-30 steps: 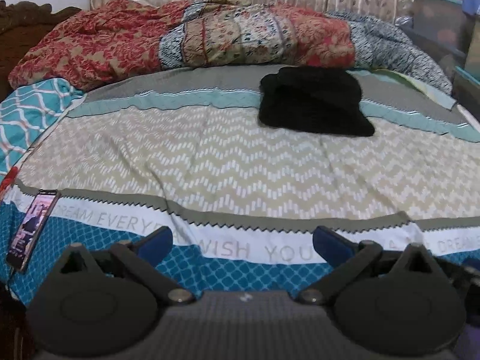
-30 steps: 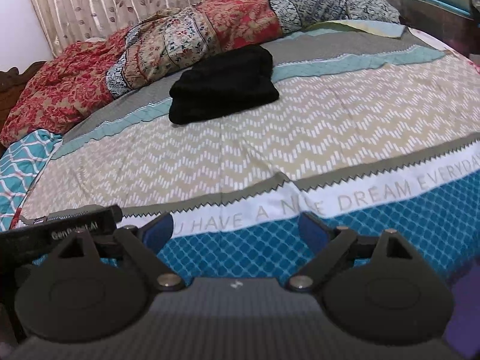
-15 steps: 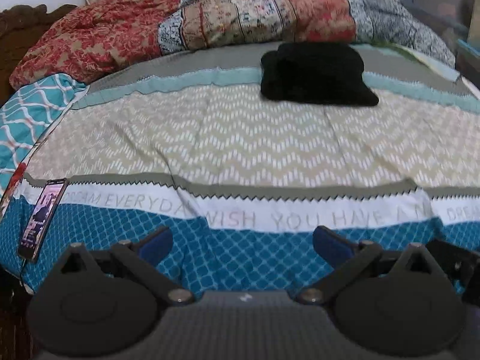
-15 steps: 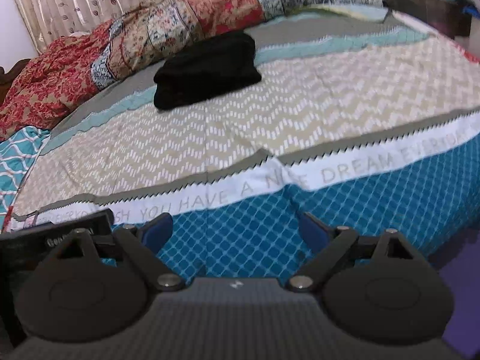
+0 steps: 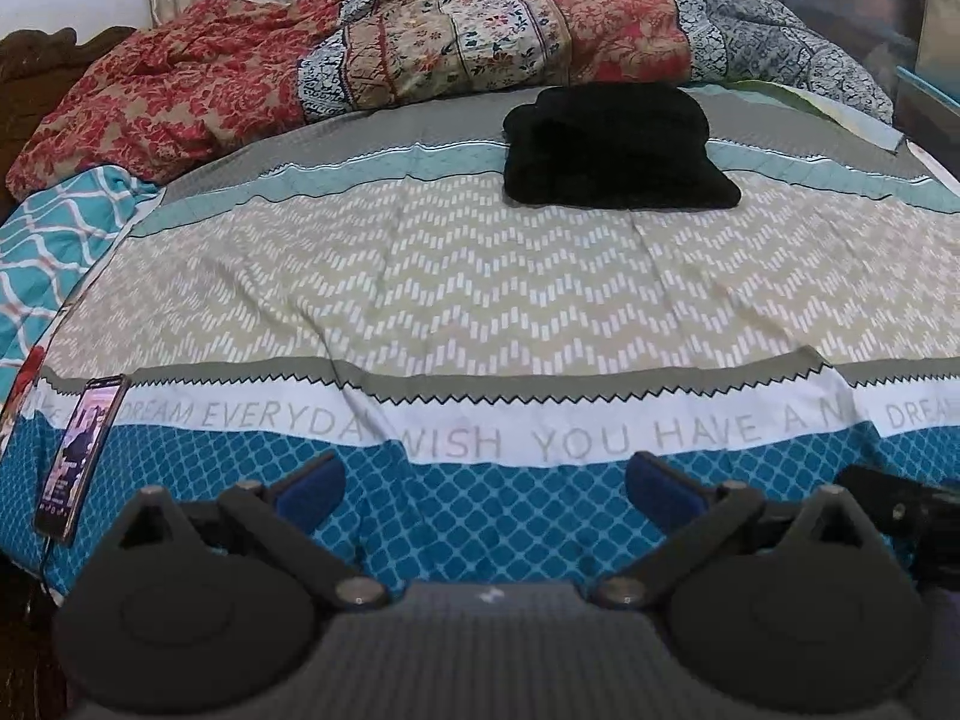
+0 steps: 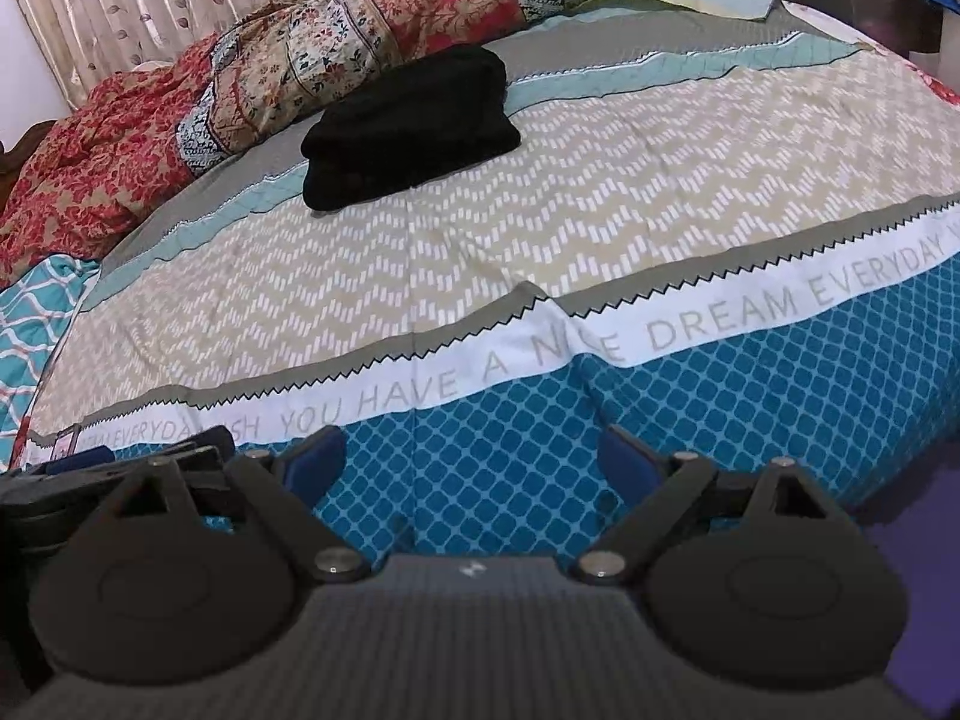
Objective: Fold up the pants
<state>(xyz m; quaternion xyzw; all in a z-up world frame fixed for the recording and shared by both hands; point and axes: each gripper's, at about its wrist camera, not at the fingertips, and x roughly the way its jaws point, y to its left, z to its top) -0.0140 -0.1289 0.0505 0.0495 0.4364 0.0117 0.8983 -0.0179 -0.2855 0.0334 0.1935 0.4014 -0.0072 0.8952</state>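
Note:
The black pants lie folded in a compact bundle on the far part of the bed, on the grey and teal bands of the sheet; they also show in the right wrist view. My left gripper is open and empty, held over the near blue edge of the bed, far from the pants. My right gripper is open and empty too, over the same blue band. The left gripper's body shows at the left edge of the right wrist view.
A patterned bedsheet covers the bed. A red and floral quilt is heaped along the far side. A phone lies at the near left edge. A teal pillow sits at left. Curtains hang behind.
Both grippers have drawn back toward the near edge of the bed and shifted slightly. The pants have stayed put. Both jaws stay open.

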